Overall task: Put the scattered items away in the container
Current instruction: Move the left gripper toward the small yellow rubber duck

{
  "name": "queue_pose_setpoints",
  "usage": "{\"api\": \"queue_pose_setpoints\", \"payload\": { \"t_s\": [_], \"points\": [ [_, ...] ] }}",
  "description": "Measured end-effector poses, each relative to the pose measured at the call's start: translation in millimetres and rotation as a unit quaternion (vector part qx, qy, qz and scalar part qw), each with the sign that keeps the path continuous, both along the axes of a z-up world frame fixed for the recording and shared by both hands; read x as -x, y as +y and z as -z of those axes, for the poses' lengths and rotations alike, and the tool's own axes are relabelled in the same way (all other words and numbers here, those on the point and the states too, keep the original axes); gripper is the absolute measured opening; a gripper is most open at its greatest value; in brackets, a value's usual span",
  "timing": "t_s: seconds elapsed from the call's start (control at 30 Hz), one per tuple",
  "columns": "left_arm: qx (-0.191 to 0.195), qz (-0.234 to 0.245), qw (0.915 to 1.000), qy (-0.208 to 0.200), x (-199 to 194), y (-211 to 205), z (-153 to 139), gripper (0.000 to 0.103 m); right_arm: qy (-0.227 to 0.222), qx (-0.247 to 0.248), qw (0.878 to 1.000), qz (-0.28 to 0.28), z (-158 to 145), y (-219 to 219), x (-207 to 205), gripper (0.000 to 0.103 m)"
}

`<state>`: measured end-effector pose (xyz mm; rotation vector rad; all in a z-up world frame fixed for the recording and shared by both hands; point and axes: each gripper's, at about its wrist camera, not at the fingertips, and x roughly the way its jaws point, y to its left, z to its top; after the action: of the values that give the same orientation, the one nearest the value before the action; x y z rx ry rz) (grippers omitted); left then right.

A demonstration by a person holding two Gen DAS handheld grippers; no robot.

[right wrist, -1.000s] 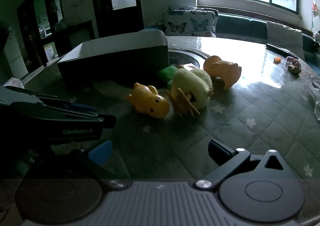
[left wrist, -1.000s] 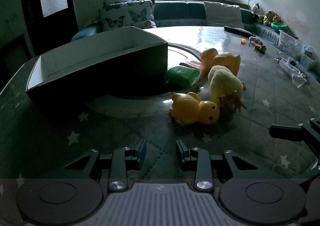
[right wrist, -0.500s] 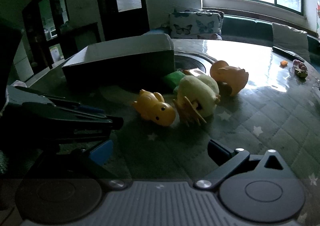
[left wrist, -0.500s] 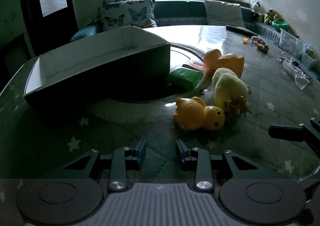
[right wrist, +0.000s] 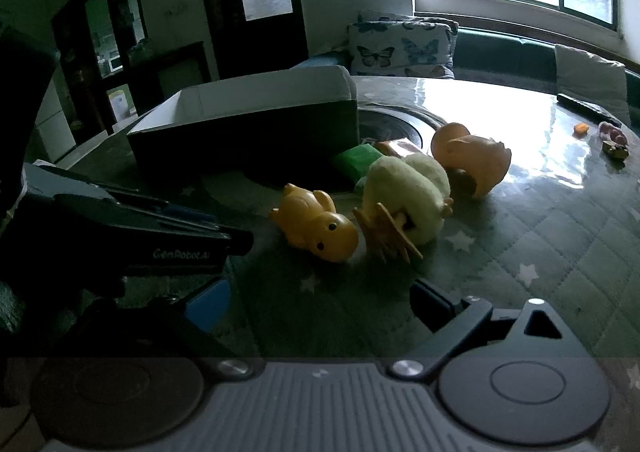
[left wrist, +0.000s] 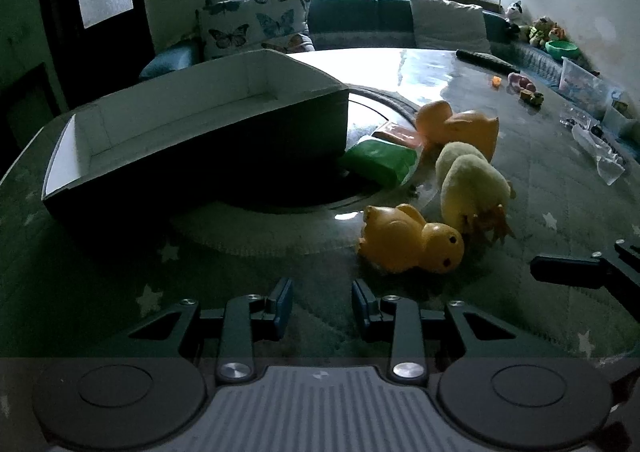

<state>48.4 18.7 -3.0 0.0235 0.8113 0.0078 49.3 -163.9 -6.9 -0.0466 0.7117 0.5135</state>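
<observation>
A dark box with a white inside (left wrist: 192,131) stands on the table, also in the right wrist view (right wrist: 248,119). Right of it lie a yellow rubber duck (left wrist: 412,240) (right wrist: 316,228), a fluffy yellow chick (left wrist: 472,187) (right wrist: 408,195), an orange duck (left wrist: 460,127) (right wrist: 472,155), a green packet (left wrist: 380,161) (right wrist: 356,159) and an orange packet (left wrist: 400,133). My left gripper (left wrist: 322,306) is open and empty, short of the yellow duck. My right gripper (right wrist: 320,306) is open wide and empty, in front of the duck and chick.
A round turntable (left wrist: 380,107) sits under the box and packets. A remote (left wrist: 484,59), small toys (left wrist: 524,85) and a plastic bag (left wrist: 600,155) lie at the far right. The left gripper's body (right wrist: 120,228) fills the left of the right wrist view.
Both grippers have drawn slightly up and back; the toys sit a little farther right in the left wrist view. Nothing was taken hold of.
</observation>
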Motion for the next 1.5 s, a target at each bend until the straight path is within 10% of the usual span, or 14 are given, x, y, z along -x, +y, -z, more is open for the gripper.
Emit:
{"api": "queue_pose_setpoints", "payload": {
  "t_s": [1.5],
  "points": [
    [0.044, 0.059, 0.9972, 0.014, -28, 10, -12, 0.035, 0.017, -0.01, 0.999, -0.047, 5, 23, -35, 0.085]
  ]
}}
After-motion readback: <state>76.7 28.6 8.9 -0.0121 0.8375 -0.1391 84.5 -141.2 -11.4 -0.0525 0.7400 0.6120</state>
